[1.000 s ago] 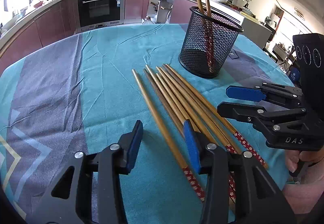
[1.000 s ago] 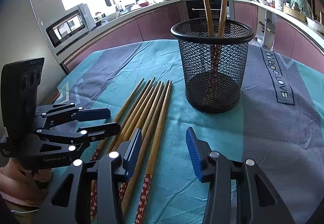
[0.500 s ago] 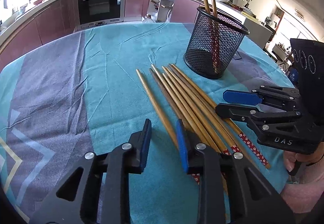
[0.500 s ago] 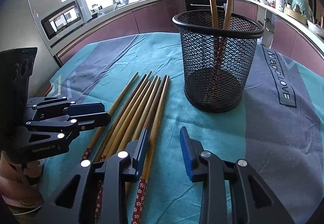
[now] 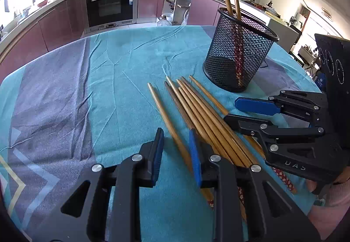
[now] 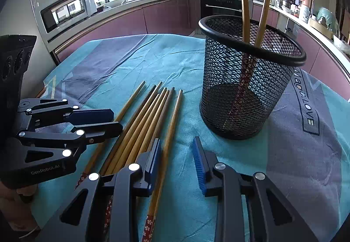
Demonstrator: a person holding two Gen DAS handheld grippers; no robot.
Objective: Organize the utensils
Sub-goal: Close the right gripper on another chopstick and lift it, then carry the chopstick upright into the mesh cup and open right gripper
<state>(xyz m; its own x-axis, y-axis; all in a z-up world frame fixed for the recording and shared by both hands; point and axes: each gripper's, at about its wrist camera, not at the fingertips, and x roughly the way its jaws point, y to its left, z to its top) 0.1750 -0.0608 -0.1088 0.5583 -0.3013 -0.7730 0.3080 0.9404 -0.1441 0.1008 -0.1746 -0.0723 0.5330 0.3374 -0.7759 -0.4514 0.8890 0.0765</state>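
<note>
Covering the table, a teal tablecloth [image 5: 122, 71] faces kitchen cabinets [image 5: 59, 25].

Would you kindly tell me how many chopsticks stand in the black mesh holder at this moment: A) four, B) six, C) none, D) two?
D: two chopsticks rise above the rim of the black mesh holder; the other chopsticks lie flat on the tablecloth.

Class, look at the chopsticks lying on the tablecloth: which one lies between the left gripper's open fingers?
The outermost chopstick, lying slightly apart from the bundle on the side away from the mesh holder; the left gripper straddles it.
</note>
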